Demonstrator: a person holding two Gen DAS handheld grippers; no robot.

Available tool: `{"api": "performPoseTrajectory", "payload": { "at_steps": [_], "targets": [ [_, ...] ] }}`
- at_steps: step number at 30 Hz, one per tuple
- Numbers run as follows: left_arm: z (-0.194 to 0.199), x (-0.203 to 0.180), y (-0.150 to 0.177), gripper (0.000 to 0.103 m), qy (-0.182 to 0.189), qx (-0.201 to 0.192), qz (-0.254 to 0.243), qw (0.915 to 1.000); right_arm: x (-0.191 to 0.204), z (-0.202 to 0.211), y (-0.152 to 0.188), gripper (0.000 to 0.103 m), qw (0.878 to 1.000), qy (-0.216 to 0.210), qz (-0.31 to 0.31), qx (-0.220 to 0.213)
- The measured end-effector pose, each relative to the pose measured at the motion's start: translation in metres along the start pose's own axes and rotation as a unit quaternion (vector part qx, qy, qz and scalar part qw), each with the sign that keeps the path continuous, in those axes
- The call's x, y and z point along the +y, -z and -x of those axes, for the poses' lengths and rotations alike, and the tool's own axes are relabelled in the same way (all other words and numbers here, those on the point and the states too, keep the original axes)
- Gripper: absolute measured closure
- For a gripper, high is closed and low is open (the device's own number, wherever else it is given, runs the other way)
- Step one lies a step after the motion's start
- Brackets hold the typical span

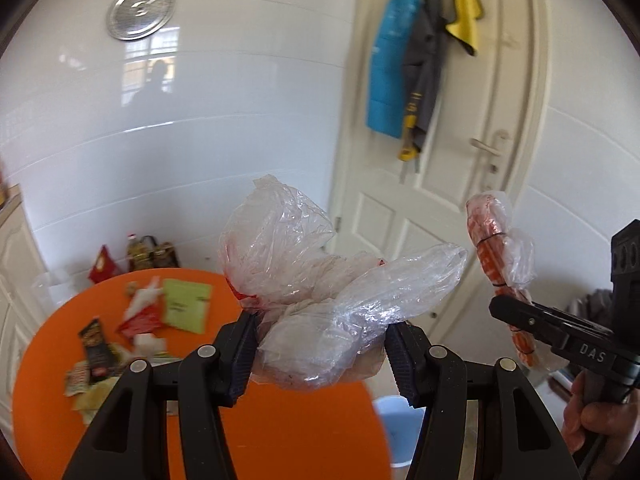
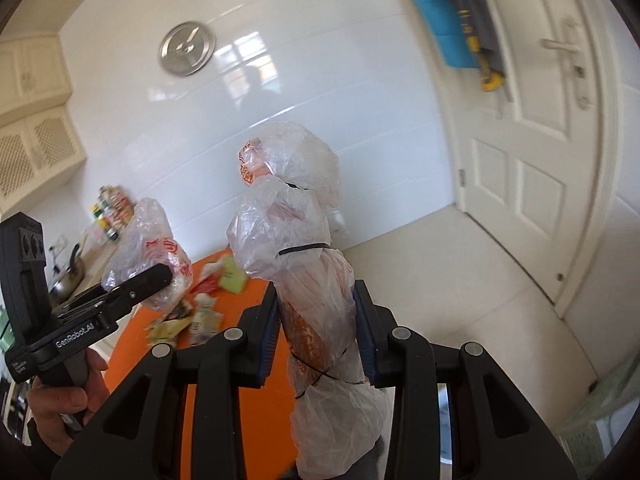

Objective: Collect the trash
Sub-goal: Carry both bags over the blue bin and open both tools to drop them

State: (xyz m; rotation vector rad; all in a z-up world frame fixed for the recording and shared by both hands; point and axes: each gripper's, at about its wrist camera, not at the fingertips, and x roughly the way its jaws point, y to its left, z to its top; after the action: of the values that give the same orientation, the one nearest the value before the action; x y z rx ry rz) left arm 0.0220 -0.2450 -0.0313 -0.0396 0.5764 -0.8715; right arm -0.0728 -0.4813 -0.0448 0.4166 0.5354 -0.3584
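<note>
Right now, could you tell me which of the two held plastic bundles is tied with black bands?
The long orange-tinted bundle in the right gripper; the crumpled clear bag in the left gripper shows none.

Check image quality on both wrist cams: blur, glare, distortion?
Left wrist: wrappers on the orange table are motion-blurred; the crumpled bag in the left claw is sharp; window glare on the tiled wall.
Right wrist: door edges bow from the fisheye; the tied bag in the right claw is crisp.

I am working in a home kitchen, shown by glossy white wall tiles, cream cabinets, a pan, condiment bottles and aprons hung on a panelled door.
</note>
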Motion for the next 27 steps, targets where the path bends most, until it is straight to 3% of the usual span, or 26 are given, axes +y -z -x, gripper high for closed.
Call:
{"api": "performPoseTrajectory", "payload": {
  "at_steps": [7,12,20,25,27],
  "targets": [
    [-0.039,-0.055,0.005,0.05,0.071,0.044,-0.04,0.9957,-0.079,0.042,0.025,0.069,0.996,0.071,-0.054,-0.004],
    [-0.088,-0.087,0.031,0.05,0.106,0.119,-0.062,0.9854,-0.135,0.038,0.058,0.069,0.988,0.109,-0.101,0.028],
    [-0.177,-0.102,0.07,0.049,0.108,0.244,-0.063,0.9618,-0.213,-0.015,0.121,0.069,0.967,0.133,-0.193,0.1],
    [-0.232,-0.108,0.077,0.048,0.107,0.291,-0.063,0.9486,-0.244,-0.044,0.144,0.069,0.955,0.133,-0.231,0.129],
    [-0.267,-0.116,0.063,0.045,0.104,0.303,-0.064,0.945,-0.254,-0.054,0.151,0.069,0.952,0.131,-0.241,0.134]
  ]
}}
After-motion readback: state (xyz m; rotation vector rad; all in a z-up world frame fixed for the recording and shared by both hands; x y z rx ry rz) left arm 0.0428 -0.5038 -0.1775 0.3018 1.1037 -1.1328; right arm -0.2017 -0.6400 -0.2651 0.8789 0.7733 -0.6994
